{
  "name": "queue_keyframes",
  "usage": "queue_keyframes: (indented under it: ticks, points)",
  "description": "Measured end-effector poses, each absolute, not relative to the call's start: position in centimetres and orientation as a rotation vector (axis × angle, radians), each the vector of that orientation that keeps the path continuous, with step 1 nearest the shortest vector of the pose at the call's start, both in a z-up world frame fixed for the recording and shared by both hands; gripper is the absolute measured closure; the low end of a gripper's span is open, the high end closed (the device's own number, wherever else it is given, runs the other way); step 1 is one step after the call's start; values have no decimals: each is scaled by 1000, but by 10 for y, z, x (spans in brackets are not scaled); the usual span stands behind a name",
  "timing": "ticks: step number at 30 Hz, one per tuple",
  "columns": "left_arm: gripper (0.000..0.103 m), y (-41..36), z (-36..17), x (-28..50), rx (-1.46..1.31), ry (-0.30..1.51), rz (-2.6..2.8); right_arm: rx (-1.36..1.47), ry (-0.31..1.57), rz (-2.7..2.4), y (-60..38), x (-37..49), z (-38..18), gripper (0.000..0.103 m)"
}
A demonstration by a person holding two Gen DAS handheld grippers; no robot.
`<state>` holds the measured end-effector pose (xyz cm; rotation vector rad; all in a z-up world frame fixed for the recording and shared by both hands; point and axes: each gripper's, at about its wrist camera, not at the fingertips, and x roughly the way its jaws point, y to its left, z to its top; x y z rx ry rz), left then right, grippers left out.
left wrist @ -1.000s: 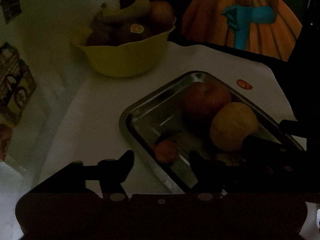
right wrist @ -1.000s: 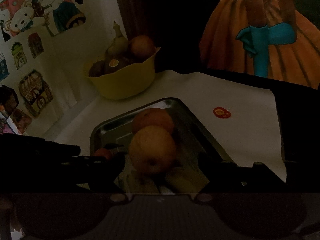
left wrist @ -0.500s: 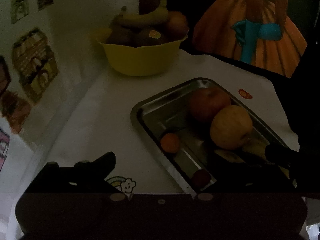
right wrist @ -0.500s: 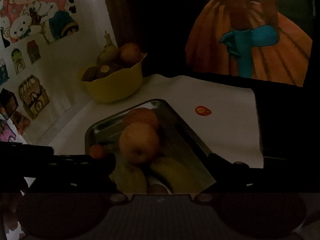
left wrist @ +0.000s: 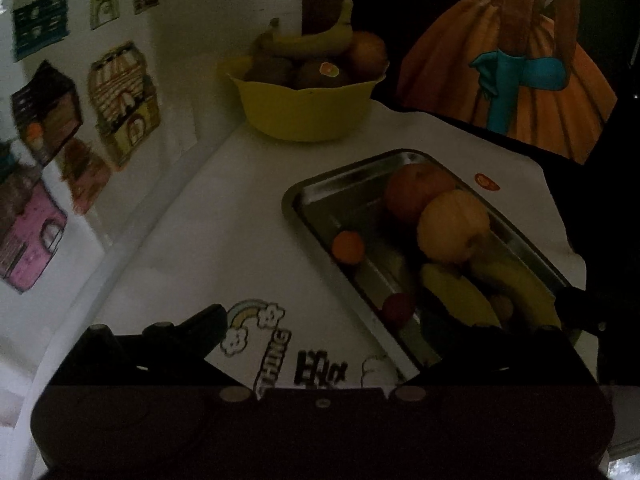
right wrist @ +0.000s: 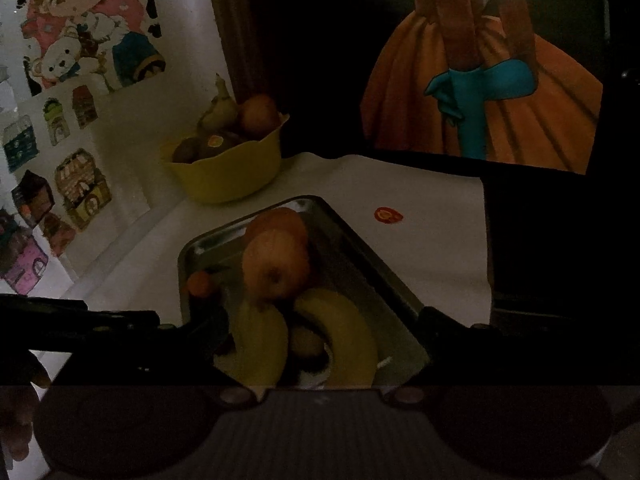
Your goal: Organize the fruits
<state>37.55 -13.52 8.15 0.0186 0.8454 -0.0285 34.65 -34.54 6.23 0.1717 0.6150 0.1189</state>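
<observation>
- Dim light covers a white table (left wrist: 208, 216) that fills the middle of both views, with cartoon house stickers (left wrist: 122, 100) on the white wall at the left of the frame and an orange-skirted figure picture (right wrist: 480, 92) at the upper right.
- A yellow scalloped plastic bowl (left wrist: 308, 110) sits at upper centre of the left wrist view, heaped with dark round fruit and a banana (left wrist: 312, 40).
- A rectangular shiny metal tray (left wrist: 320, 196) lies right of centre, well apart from the bowl.
- Inside the tray: a red apple (left wrist: 416, 192) at the far end, a yellow-orange round fruit (left wrist: 452, 226) touching it, two yellow bananas (right wrist: 344, 332) nearer the camera, a small orange fruit (left wrist: 348, 246) by the left wall, and a small dark red fruit (left wrist: 396, 306).
- The left gripper (left wrist: 320, 344) is spread wide and holds nothing, at the bottom of the frame over the table's printed rainbow sticker (left wrist: 250, 316).
- The right gripper (right wrist: 320, 328) is also spread and empty, its dark fingers (right wrist: 440, 320) flanking the bananas at the tray's near end.
</observation>
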Motion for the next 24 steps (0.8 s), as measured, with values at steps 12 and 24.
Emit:
queue_keyframes:
  ticks: [12,24]
  points:
    - [1,-141,88,334,38,855,6,165,627,123,-356,312,63,0]
    - [1,-174,95,288,128,858,53,240,631,91,-377,261,63,0]
